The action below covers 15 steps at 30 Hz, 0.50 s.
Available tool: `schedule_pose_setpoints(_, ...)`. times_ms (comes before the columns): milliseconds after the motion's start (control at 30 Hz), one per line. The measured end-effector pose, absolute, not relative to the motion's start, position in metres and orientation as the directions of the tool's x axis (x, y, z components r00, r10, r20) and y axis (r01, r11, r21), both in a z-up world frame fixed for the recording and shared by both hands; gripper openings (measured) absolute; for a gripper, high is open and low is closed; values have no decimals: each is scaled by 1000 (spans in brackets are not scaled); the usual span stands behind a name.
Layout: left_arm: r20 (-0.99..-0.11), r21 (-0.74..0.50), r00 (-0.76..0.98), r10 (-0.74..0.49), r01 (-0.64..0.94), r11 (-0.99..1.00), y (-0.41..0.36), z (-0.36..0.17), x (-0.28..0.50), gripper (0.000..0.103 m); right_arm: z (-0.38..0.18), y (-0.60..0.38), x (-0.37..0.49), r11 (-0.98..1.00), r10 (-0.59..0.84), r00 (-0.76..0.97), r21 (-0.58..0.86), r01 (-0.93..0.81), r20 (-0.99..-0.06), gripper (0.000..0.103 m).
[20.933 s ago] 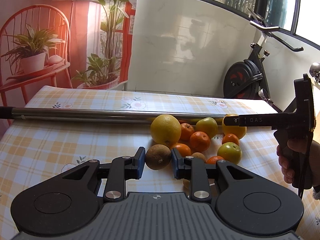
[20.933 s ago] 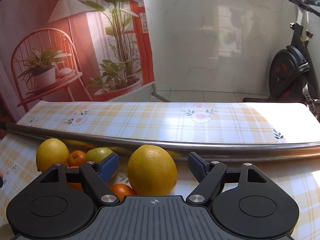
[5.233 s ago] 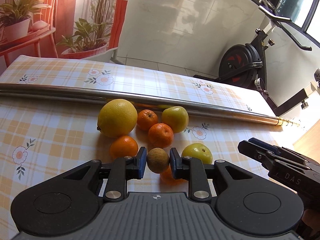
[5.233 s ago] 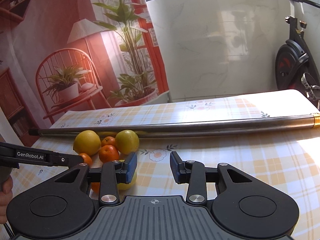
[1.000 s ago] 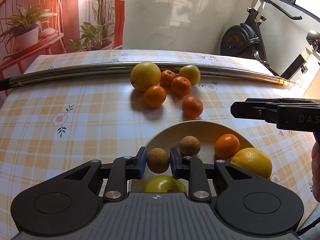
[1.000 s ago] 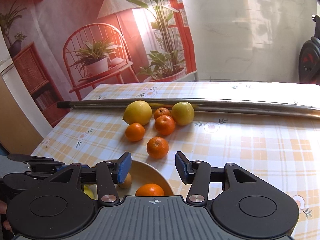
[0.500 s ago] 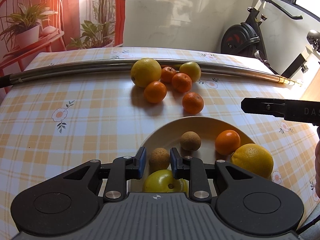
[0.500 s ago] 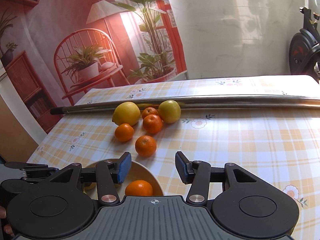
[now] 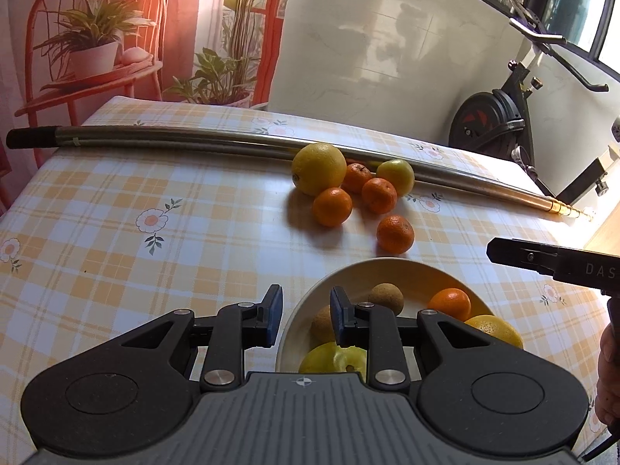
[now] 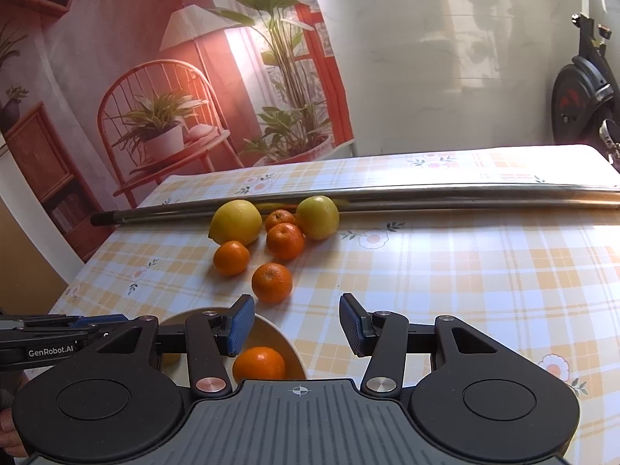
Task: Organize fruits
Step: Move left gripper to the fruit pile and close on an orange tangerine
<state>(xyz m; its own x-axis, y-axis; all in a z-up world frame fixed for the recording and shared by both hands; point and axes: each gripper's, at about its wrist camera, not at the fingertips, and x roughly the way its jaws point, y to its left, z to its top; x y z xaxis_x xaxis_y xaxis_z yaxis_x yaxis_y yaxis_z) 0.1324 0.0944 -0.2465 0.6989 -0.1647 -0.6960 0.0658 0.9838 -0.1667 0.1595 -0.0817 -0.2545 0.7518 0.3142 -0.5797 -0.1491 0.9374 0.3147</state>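
Observation:
A cream bowl (image 9: 391,267) near the table's front holds two brown kiwis (image 9: 385,297), a tangerine (image 9: 449,303), a yellow citrus (image 9: 494,329) and a green apple (image 9: 329,358). My left gripper (image 9: 304,316) is open and empty, hovering over the bowl's left rim. Farther back lie a big yellow citrus (image 9: 318,168), several tangerines (image 9: 395,233) and a green apple (image 9: 396,174). My right gripper (image 10: 296,327) is open and empty, above the bowl's (image 10: 288,343) far edge, with the nearest loose tangerine (image 10: 272,283) just beyond it.
A long steel pipe (image 9: 193,142) lies across the table behind the loose fruit. The plaid tablecloth (image 9: 135,213) spreads left of the bowl. An exercise bike (image 9: 500,116) stands behind the table at right. A hand (image 9: 608,379) holds the right gripper's handle.
My left gripper opened and let the kiwi drop into the bowl, then shifted left and up. The right gripper has drawn slightly closer to the loose fruit.

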Motion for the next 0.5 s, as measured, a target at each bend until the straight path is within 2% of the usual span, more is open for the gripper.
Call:
schedule_pose_setpoints(200,-662,-194,740,-118,-17,981,109,-236,127,28,-253,-84,158,940,304,759,310,-142,-575,46)
schedule_pose_setpoints(500,-634,-162,767,-96,-11,987,114,-220,136,28,-247,-89,161,945,290,773,296,-138,-564,46)
